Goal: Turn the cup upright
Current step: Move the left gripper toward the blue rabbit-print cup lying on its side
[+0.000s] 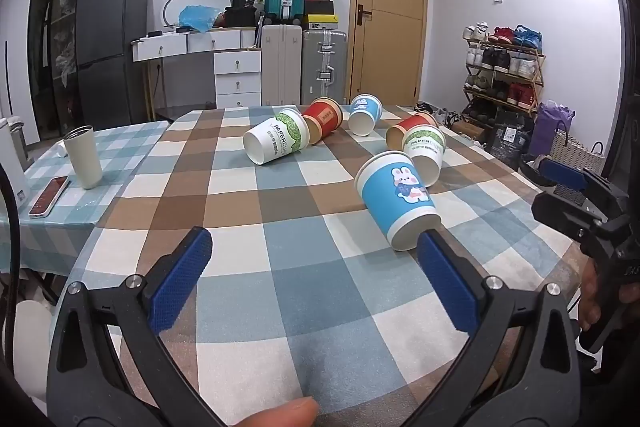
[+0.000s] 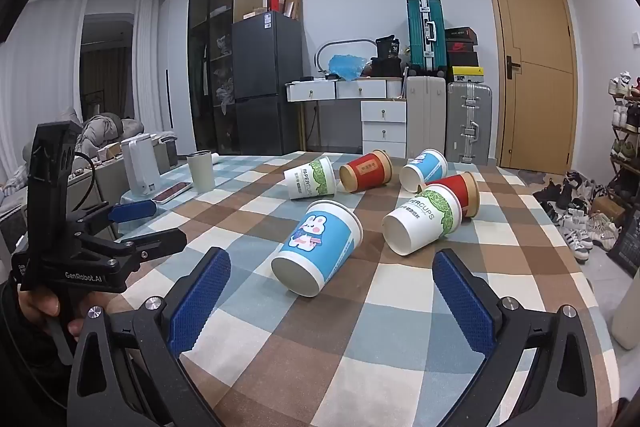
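Observation:
Several paper cups lie on their sides on the checked tablecloth (image 1: 280,291). The nearest is a blue rabbit cup (image 1: 396,199), base toward me; it also shows in the right wrist view (image 2: 320,247). Behind it lie white-green cups (image 1: 276,141) (image 2: 424,219), red cups (image 1: 324,119) (image 2: 366,171) and another blue cup (image 1: 364,113) (image 2: 424,169). My left gripper (image 1: 316,255) is open and empty, its right pad just short of the blue rabbit cup's base. My right gripper (image 2: 332,275) is open and empty, with the rabbit cup just ahead of its pads.
A beige tumbler (image 1: 84,157) and a phone (image 1: 49,195) sit on the side table at left, with a white kettle (image 2: 140,167). The right gripper shows at the left wrist view's right edge (image 1: 576,195). The table's right edge drops to the floor by a shoe rack (image 1: 504,75).

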### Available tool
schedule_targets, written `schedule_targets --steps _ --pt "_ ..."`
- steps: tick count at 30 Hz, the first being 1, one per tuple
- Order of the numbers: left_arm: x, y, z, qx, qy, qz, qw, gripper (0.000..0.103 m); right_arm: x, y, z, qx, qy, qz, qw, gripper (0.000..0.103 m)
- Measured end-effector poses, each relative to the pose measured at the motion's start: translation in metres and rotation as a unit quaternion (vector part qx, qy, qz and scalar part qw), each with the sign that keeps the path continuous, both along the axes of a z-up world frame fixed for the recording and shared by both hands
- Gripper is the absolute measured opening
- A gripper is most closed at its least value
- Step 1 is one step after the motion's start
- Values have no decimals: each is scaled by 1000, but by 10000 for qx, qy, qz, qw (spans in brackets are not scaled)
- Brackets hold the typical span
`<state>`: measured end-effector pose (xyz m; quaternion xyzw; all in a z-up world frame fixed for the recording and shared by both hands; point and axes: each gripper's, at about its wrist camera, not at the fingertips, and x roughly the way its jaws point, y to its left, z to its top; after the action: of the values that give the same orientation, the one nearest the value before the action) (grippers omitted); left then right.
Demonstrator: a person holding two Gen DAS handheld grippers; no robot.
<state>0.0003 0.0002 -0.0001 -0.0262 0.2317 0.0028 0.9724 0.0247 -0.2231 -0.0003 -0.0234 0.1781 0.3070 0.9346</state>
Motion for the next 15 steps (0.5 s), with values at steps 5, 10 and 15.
schedule_targets --steps 5,10,15 --pt "-1 0 0 -24 -34 4 10000 102 0 0 0 16 -2 2 10000 103" --pt "0 0 0 -35 -13 10 10000 102 0 -1 0 17 -10 -5 10000 103" --pt "0 0 0 -30 -13 6 10000 102 0 -1 0 15 -5 -2 10000 103"
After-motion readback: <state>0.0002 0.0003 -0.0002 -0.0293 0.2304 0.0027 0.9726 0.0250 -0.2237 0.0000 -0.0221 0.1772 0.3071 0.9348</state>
